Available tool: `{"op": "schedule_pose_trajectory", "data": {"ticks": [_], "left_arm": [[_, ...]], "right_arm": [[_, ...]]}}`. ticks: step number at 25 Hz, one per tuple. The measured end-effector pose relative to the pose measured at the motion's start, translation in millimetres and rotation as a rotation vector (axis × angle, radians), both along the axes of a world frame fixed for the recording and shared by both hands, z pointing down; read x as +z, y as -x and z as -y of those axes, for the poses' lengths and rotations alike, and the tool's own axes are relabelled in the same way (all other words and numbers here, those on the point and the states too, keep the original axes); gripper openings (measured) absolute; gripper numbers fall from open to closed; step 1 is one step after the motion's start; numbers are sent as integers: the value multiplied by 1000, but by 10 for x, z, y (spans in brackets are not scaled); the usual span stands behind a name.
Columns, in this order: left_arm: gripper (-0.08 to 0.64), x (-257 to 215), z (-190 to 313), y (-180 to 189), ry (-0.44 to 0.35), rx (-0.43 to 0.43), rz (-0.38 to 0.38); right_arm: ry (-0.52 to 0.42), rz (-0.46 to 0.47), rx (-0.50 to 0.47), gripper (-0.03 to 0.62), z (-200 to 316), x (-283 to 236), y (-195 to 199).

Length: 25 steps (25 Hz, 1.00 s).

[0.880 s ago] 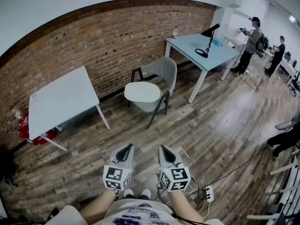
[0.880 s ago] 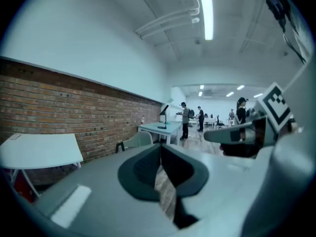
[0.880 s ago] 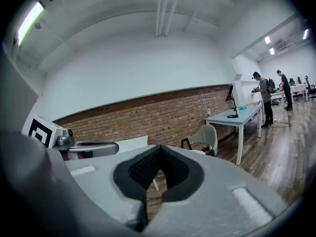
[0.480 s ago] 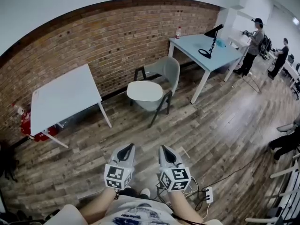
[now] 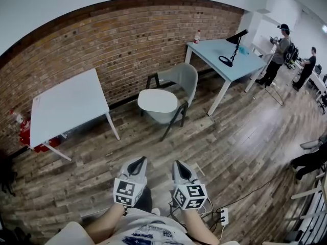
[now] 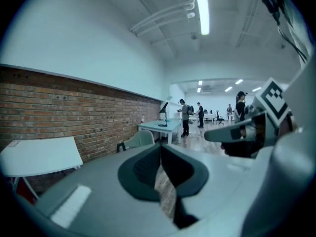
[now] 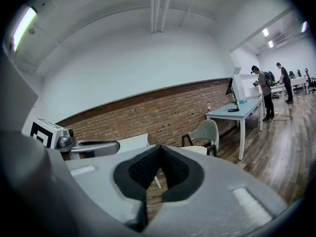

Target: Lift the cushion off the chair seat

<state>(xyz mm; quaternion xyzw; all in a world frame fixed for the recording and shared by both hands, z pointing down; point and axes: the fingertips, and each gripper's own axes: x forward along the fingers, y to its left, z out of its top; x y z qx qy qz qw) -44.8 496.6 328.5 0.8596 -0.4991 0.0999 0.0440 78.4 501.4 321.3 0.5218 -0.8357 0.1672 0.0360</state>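
Cushion (image 5: 156,101): white, oval, flat on the seat of the grey chair (image 5: 181,76). It lies at 12 o'clock from both grippers, well apart across the wood floor (image 5: 240,137).
Left gripper (image 5: 136,161): jaws pressed together, nothing between them.
Right gripper (image 5: 178,163): jaws likewise closed, empty.
Blue table (image 5: 207,49), at 2 o'clock from the chair: bears a black desk lamp (image 5: 238,35) and a bottle (image 5: 197,36).
White table (image 5: 66,108): at 9 o'clock from the chair.
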Motion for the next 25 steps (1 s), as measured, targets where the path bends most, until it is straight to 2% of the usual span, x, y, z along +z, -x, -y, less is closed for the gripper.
{"op": "schedule_pose_trajectory", "data": {"ticks": [4, 9, 18, 25], "left_arm": [[-6, 89, 364, -17, 3, 15, -26], [-6, 139, 1002, 41, 21, 41, -35], [-6, 76, 2375, 542, 40, 46, -61], [-6, 80, 3132, 861, 44, 70, -49]], "right_arm": [[19, -14, 24, -2, 311, 103, -30], [37, -24, 44, -2, 969, 150, 73], [65, -35, 67, -2, 2329, 158, 529], [52, -34, 113, -3, 2985, 63, 773]]}}
